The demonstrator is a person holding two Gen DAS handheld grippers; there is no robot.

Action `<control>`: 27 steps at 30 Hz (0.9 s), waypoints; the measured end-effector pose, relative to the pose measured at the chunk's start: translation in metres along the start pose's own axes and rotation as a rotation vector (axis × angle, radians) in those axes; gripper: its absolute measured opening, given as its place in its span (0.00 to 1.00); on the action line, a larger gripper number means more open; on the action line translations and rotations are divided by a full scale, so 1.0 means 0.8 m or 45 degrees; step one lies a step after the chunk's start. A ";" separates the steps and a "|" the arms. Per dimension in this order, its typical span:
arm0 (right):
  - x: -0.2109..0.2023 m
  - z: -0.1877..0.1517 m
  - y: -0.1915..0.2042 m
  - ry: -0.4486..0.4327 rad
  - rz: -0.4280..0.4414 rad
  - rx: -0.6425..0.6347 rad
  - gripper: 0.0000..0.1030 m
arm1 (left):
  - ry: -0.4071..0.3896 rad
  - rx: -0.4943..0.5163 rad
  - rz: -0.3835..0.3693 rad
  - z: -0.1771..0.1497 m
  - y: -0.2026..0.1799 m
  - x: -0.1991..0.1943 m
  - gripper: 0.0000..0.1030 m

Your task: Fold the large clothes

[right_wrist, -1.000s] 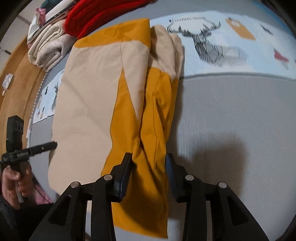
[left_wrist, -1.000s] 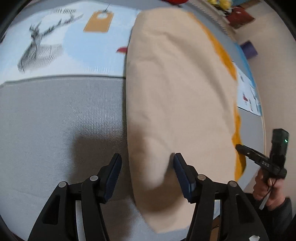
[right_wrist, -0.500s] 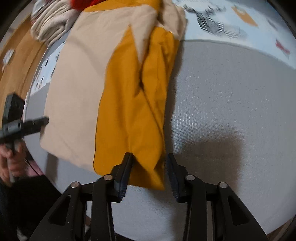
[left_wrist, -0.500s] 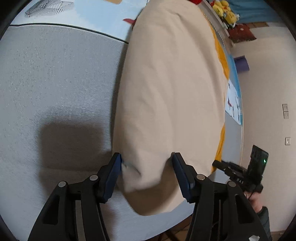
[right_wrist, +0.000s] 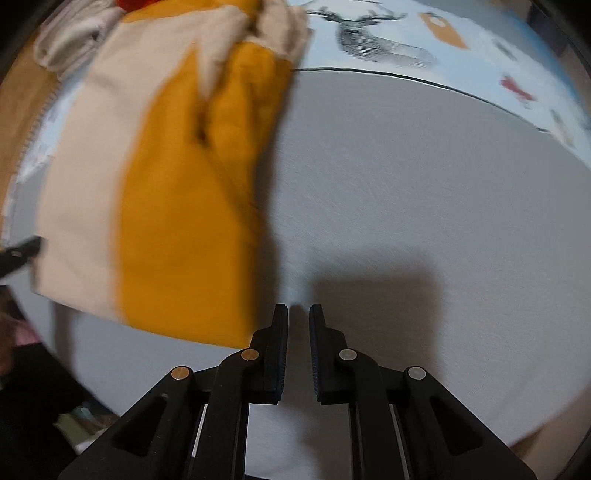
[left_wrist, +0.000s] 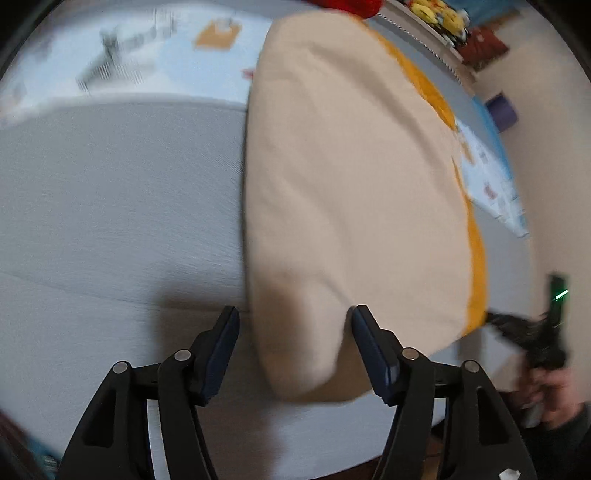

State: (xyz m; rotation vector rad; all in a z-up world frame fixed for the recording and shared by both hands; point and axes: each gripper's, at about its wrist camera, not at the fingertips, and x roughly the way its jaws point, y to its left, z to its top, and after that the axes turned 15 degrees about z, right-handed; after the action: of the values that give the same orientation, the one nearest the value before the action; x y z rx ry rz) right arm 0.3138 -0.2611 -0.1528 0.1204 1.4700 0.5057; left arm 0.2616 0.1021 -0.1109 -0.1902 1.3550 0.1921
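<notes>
A large beige and mustard-yellow garment (left_wrist: pixel 351 192) lies folded on the grey bed cover (left_wrist: pixel 122 206). In the left wrist view its near beige corner sits between the open fingers of my left gripper (left_wrist: pixel 293 321), which do not clamp it. In the right wrist view the garment (right_wrist: pixel 177 206) lies to the left, yellow part nearest. My right gripper (right_wrist: pixel 298 317) is nearly shut and empty over the bare grey cover (right_wrist: pixel 424 206), just right of the garment's edge. The right gripper also shows at the right of the left wrist view (left_wrist: pixel 532 328).
A light blue sheet with a deer print (right_wrist: pixel 376 40) covers the far part of the bed. Folded cream and red clothes (right_wrist: pixel 70 48) are stacked at the far left. The bed's near edge runs just below both grippers. Toys (left_wrist: pixel 439 14) line a far shelf.
My right gripper let go of the yellow edge, moved right off the garment and closed. My left gripper stays open around the beige corner; the view has tilted back up.
</notes>
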 end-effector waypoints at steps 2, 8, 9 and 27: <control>-0.031 -0.009 0.005 -0.144 0.018 0.037 0.13 | -0.116 0.083 0.193 -0.015 -0.007 -0.030 0.60; -0.116 -0.070 0.087 -0.532 -0.039 -0.130 0.77 | -0.480 0.163 0.426 -0.075 -0.028 -0.135 0.93; -0.122 -0.081 0.110 -0.575 -0.042 -0.163 0.77 | -0.529 0.160 0.438 -0.092 -0.020 -0.154 0.95; -0.147 -0.224 0.221 -0.827 -0.092 -0.342 0.78 | -0.678 0.015 0.314 -0.205 -0.078 -0.188 0.99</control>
State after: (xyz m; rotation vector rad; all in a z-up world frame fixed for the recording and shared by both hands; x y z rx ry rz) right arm 0.0941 -0.1907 0.0018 0.0136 0.7622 0.5365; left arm 0.0912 -0.0028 0.0048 0.0409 0.8446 0.4105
